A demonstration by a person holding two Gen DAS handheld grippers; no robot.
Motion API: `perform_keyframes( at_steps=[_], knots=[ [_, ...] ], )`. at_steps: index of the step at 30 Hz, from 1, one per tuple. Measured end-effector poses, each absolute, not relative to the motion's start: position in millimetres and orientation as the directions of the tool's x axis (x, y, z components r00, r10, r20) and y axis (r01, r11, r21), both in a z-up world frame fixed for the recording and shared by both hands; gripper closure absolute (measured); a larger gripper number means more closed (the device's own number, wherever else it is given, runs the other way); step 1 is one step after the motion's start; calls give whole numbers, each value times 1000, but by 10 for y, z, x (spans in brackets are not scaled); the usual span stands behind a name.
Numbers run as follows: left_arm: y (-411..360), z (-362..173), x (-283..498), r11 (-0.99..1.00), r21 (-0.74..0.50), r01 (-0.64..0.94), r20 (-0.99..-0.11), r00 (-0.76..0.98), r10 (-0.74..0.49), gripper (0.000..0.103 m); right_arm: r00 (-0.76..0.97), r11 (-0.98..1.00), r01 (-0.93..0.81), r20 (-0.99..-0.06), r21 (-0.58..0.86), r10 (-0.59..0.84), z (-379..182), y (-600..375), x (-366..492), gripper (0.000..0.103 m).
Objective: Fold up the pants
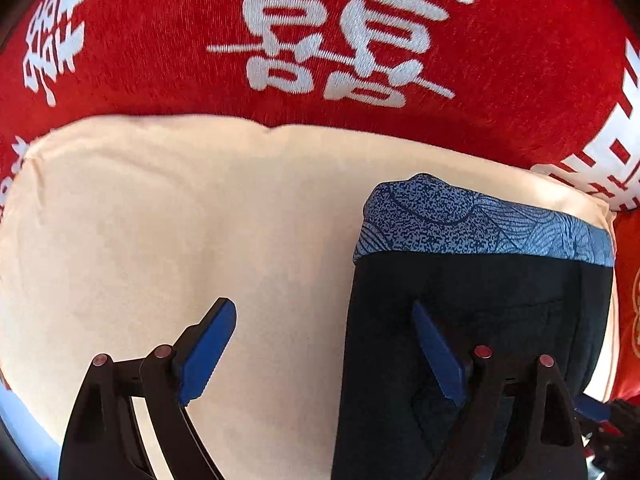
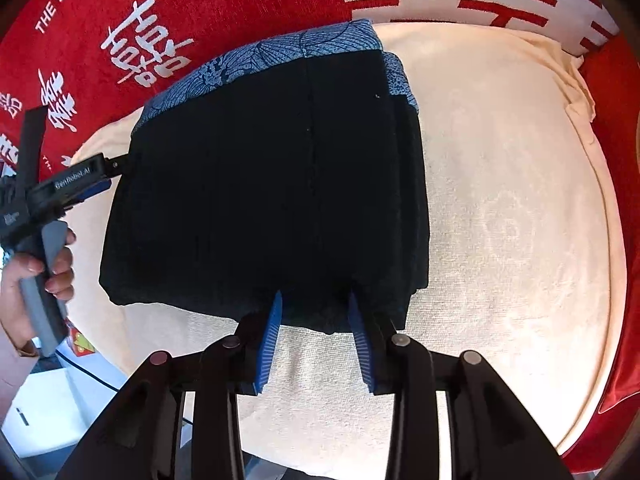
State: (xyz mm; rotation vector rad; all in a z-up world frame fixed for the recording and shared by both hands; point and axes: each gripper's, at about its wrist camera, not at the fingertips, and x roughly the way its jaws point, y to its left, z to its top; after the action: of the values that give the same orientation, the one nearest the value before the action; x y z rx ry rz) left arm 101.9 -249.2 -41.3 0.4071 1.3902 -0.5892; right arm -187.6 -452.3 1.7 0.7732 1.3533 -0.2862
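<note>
Lying folded on cream towel [image 2: 500,208], pants [image 2: 264,184] between right claw [image 2: 316,312] tips; both claws apart, left claw [image 1: 324,316] alongside.

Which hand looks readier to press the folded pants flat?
Probably the right: the right gripper is open with both fingertips at the near edge of the dark pants. The left gripper, open, straddles their side edge.

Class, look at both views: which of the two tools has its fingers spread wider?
The left tool: one finger over the cream towel, the other over the dark pants. The right tool shows a narrower gap.
</note>
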Motion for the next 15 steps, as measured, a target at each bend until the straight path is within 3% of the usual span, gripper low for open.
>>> perform_keyframes(
  at_steps=[3, 8, 15],
  knots=[
    [-2471, -335, 988, 778, -69, 624, -989, 62, -137, 13, 235, 707, 619, -939, 343, 250, 46, -4544, -1899, 64],
    [-2393, -285, 960, 779, -90, 620, -992, 16, -128, 13, 266, 662, 645, -924, 382, 274, 121, -4587, -1903, 42],
    [-2353, -198, 874, 780, -85, 620, -993, 8, -116, 13, 256, 656, 654, -926, 377, 277, 165, -4573, -1890, 31]
  ],
)
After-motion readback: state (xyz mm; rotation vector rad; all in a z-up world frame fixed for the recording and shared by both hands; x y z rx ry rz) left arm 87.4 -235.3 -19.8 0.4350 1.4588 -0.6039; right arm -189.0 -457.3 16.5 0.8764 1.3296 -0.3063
